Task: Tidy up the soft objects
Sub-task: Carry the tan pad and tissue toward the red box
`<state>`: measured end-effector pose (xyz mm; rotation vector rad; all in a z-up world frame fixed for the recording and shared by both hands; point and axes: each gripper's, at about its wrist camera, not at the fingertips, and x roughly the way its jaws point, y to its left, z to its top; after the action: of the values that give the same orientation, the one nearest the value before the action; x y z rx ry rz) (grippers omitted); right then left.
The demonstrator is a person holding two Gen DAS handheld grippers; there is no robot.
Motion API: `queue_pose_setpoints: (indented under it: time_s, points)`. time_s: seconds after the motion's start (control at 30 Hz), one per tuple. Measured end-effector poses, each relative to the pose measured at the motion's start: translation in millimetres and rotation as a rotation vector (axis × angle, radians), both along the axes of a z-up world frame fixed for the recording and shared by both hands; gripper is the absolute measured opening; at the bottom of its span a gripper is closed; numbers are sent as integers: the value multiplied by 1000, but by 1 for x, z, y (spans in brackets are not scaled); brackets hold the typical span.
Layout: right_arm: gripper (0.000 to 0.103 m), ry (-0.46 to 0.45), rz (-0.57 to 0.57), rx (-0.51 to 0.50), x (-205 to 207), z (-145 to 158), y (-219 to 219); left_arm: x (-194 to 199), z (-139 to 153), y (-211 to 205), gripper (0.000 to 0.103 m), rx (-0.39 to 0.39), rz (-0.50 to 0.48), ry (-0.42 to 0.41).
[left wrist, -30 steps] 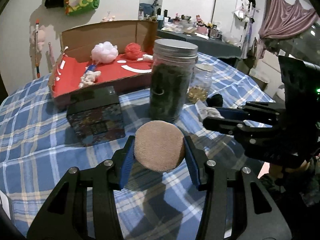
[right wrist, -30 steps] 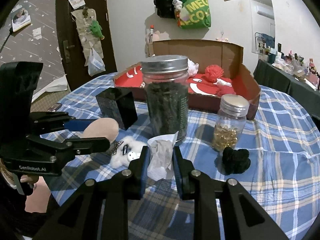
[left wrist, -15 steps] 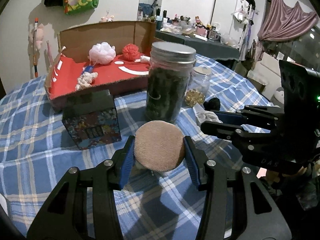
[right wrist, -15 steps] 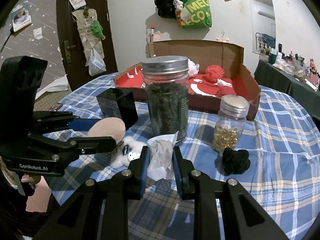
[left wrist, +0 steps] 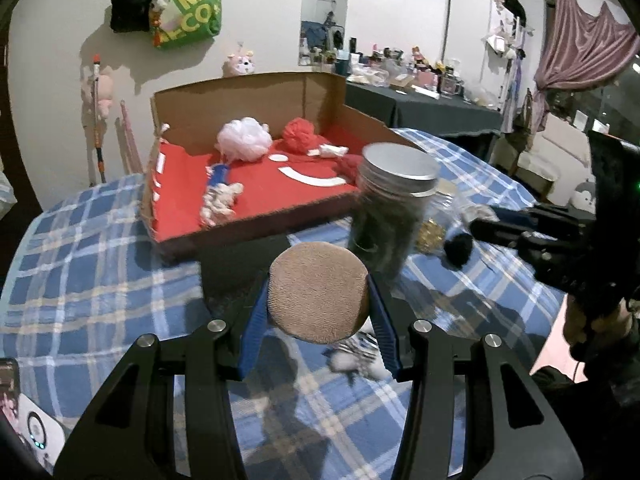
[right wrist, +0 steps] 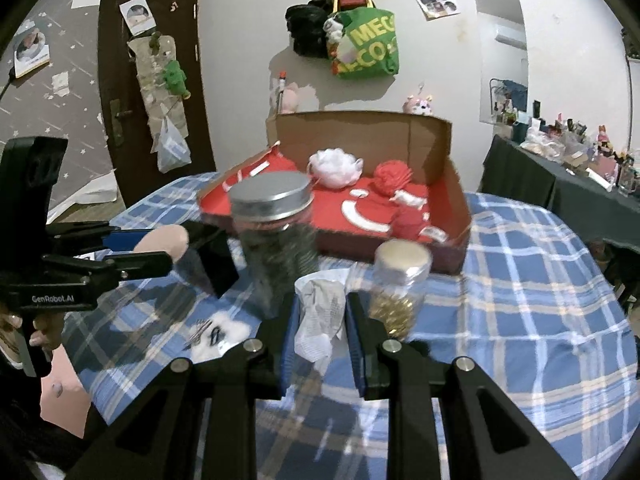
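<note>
My left gripper [left wrist: 318, 300] is shut on a round tan sponge pad [left wrist: 318, 291] and holds it above the table. It also shows at the left of the right wrist view [right wrist: 160, 246]. My right gripper [right wrist: 322, 320] is shut on a crumpled white cloth [right wrist: 320, 320], held above the table. The cardboard box with a red lining [left wrist: 176, 204] stands at the back and holds a white pouf [left wrist: 244, 138], a red pouf [left wrist: 300, 134] and a white rope toy [left wrist: 218, 200]. A white fluffy toy [right wrist: 218, 334] and a black pom-pom [left wrist: 458, 250] lie on the cloth.
A tall jar with a metal lid [right wrist: 276, 240], a small jar of golden beads [right wrist: 396, 288] and a black box [right wrist: 210, 264] stand between the grippers and the cardboard box. The blue checked tablecloth [right wrist: 520, 300] covers the round table. A phone [left wrist: 24, 428] lies at front left.
Both grippers have risen and moved forward toward the cardboard box with their loads; the jars now appear lower and nearer, and the view is blurred by motion.
</note>
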<state>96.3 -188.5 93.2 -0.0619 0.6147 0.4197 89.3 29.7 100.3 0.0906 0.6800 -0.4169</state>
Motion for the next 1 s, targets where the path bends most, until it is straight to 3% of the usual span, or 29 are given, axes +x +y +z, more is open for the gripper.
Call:
queue_pose_setpoints:
  time_s: [0.23, 0.5, 0.77, 1.0]
  points:
    - [25, -20, -36, -13, 18, 14, -15, 24, 7, 12, 45, 12, 32, 3]
    - [25, -6, -15, -31, 59, 27, -23, 65, 18, 9, 45, 29, -8, 30]
    - [25, 52, 77, -67, 121, 41, -15, 126, 32, -7, 45, 74, -80, 77]
    - [25, 138, 161, -117, 195, 41, 9, 201, 18, -28, 45, 130, -111, 189]
